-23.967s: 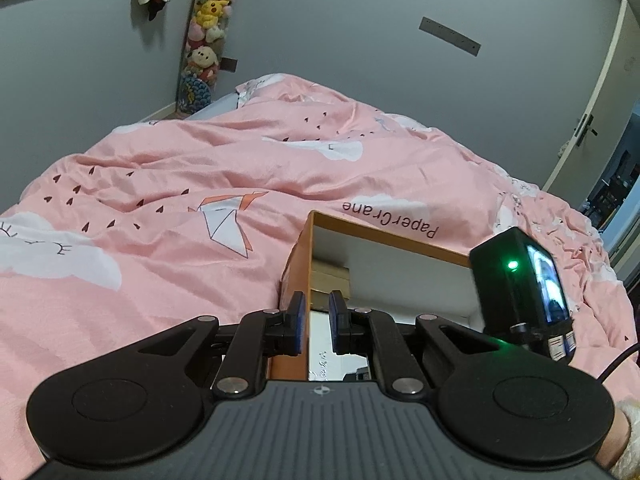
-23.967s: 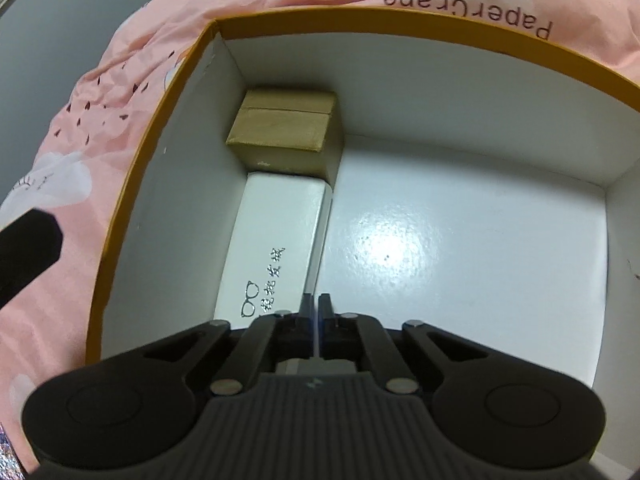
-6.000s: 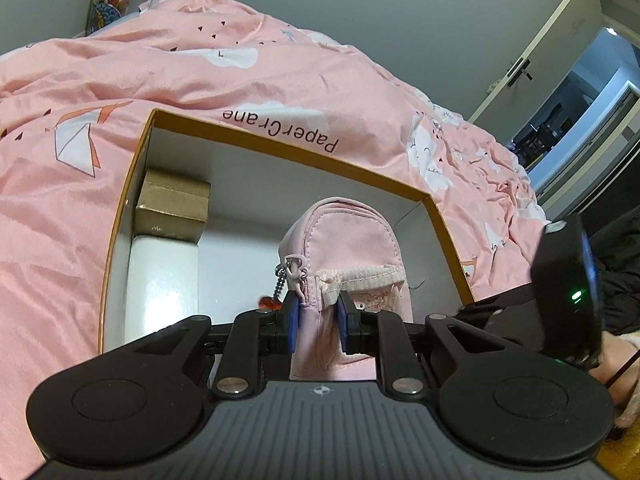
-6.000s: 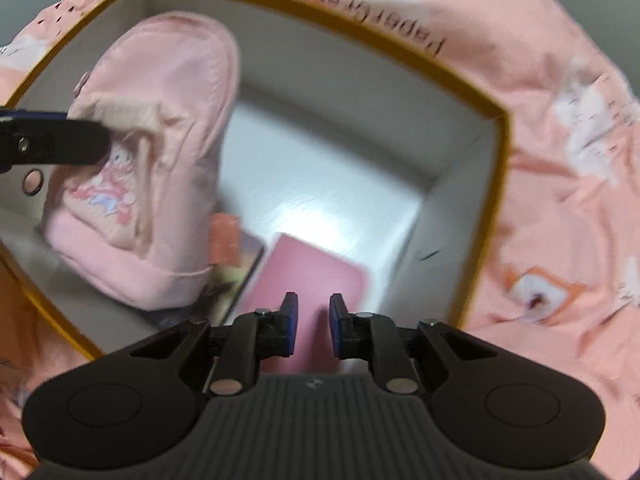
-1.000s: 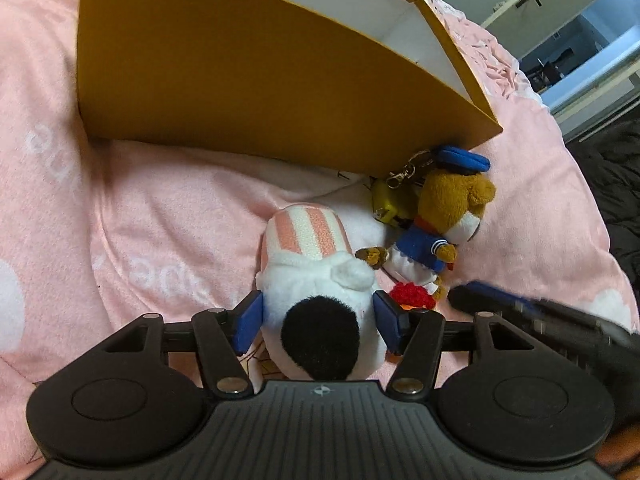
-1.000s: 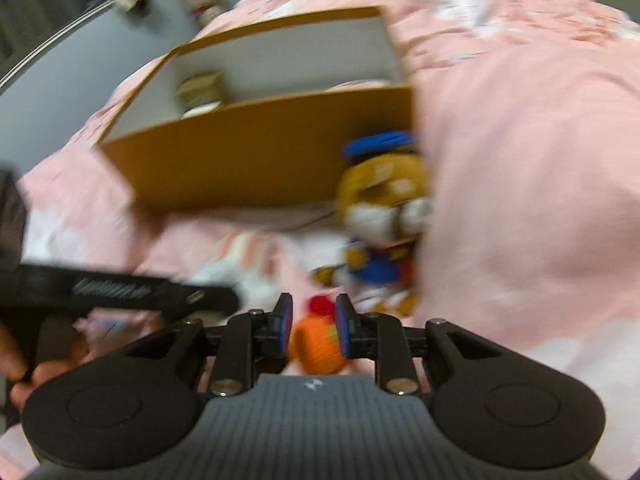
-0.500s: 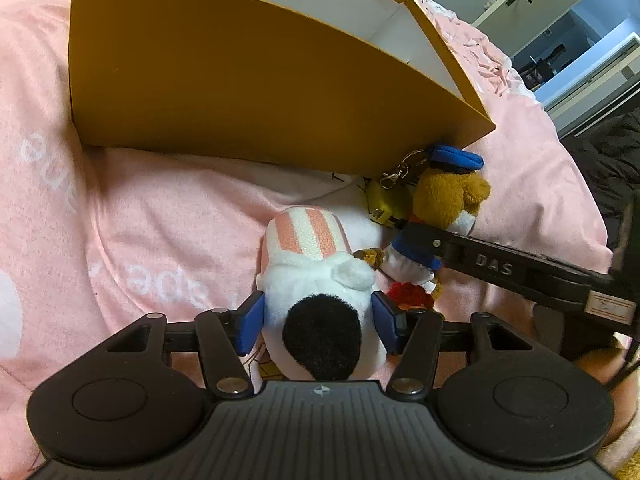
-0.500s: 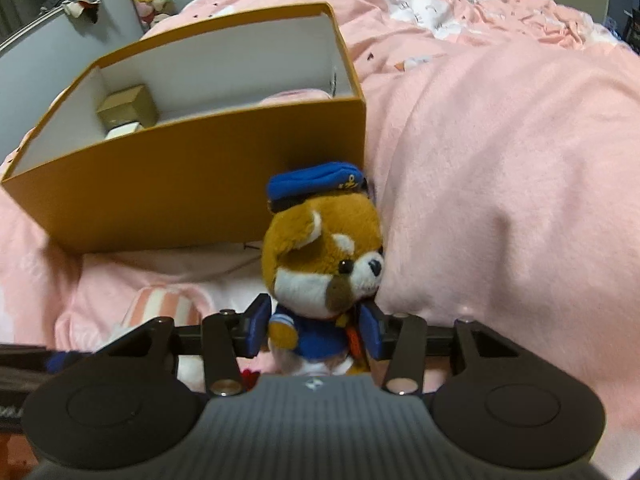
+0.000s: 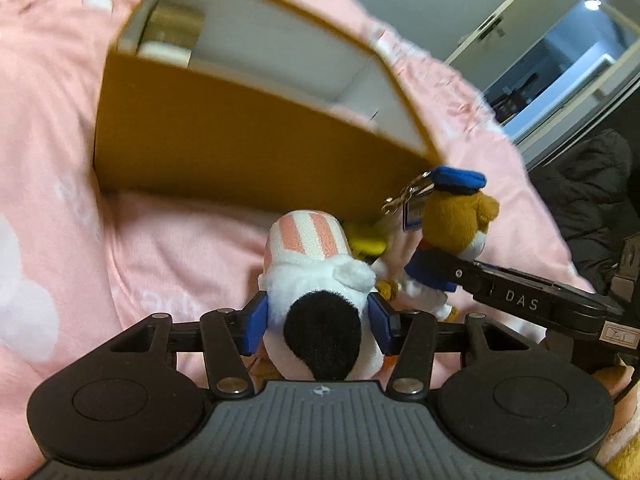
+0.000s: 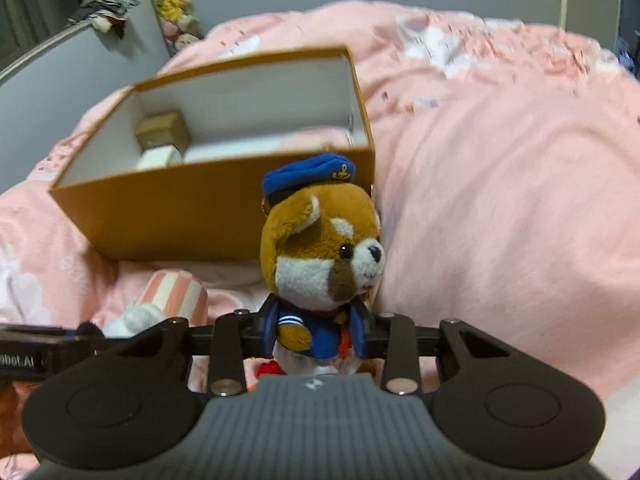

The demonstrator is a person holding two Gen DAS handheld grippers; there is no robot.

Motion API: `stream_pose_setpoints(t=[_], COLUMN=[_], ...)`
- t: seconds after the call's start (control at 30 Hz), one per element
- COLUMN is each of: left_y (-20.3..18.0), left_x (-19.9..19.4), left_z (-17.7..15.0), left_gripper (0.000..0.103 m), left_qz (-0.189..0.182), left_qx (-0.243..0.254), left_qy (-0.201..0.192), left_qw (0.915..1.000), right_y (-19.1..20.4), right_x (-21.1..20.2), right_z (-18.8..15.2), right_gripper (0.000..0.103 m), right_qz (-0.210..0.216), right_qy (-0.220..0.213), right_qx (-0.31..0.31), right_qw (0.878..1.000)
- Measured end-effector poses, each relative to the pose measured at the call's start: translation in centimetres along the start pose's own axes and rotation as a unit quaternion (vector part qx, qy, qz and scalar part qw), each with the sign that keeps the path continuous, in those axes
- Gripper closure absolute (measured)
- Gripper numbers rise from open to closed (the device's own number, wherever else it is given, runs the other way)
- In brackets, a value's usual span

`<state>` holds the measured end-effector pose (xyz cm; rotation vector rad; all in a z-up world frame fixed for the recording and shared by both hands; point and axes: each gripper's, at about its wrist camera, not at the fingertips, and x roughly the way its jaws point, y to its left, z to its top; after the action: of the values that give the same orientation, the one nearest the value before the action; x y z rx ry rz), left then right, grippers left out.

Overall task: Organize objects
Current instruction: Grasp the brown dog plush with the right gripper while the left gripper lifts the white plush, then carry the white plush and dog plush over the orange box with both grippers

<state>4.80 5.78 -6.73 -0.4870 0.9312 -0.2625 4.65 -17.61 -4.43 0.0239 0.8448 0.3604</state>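
So here's where we're at: our left tool (image 9: 318,322) has its blue pads on either side of the white plush with the black patch and pink-striped hat (image 9: 316,280), and the jaws are closing in on it, pads pressed right against the fuzz. Our right tool (image 10: 316,334) is doing the same with the sailor bear (image 10: 320,256), jaws closing around its blue jacket while the head and blue cap stick up above the fingers. Both toys sit on the pink bed cover (image 10: 500,200), just in front of the orange box (image 10: 192,200), which is at about 11 o'clock from the bear in the right wrist view. In the left wrist view the bear (image 9: 456,232) is at 2 o'clock from the striped plush, right next to it, with a keyring clip (image 9: 404,196) near its cap and something yellow (image 9: 366,240) tucked between the two toys. Inside the box we can see a small gold box (image 10: 162,132) in the far left corner with a white box (image 10: 158,158) just in front of it.
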Motion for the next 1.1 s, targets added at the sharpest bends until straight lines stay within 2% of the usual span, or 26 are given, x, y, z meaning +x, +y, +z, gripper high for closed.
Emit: stream_pose_setpoints(t=[0.17,0.3,0.47,0.63,0.73,0.83,1.1], left_y=[-1.9,-2.9,-4.0,-5.0,-5.0,-4.6,-2.1], left_x=[-3.9,-6.4,-7.9,-7.6,-6.4,-4.9,-0.4], left_z=[0.6,1.8,4.6,7.7,9.5,11.2,13.3], left_gripper=[0.043,0.043,0.043,0.043,0.043,0.043,0.043], left_qz=[-0.013,-0.02,-0.005,0.02,0.041,0.05,0.078], left_qx=[0.042,0.039,0.052,0.079,0.093,0.1,0.103], left_qy=[-0.062,-0.115,-0.171,-0.205,-0.215,-0.211,-0.164], left_qw=[0.9971,0.9924,0.9839,0.9753,0.9712,0.971,0.978], right_y=[-0.6,0.1,0.3,0.9,1.3,1.4,1.3], right_x=[-3.4,-5.0,-6.1,-5.5,-4.4,-2.4,5.4], right_z=[1.6,3.5,6.6,10.1,12.2,14.0,16.7], right_gripper=[0.066,0.066,0.066,0.066,0.066,0.066,0.066], right_qz=[0.044,0.067,0.116,0.135,0.134,0.136,0.134], right_qy=[-0.019,-0.042,-0.056,-0.066,-0.075,-0.068,-0.001], right_qx=[0.009,0.003,0.02,0.022,0.02,0.024,0.045], right_qw=[0.999,0.997,0.992,0.988,0.988,0.988,0.99])
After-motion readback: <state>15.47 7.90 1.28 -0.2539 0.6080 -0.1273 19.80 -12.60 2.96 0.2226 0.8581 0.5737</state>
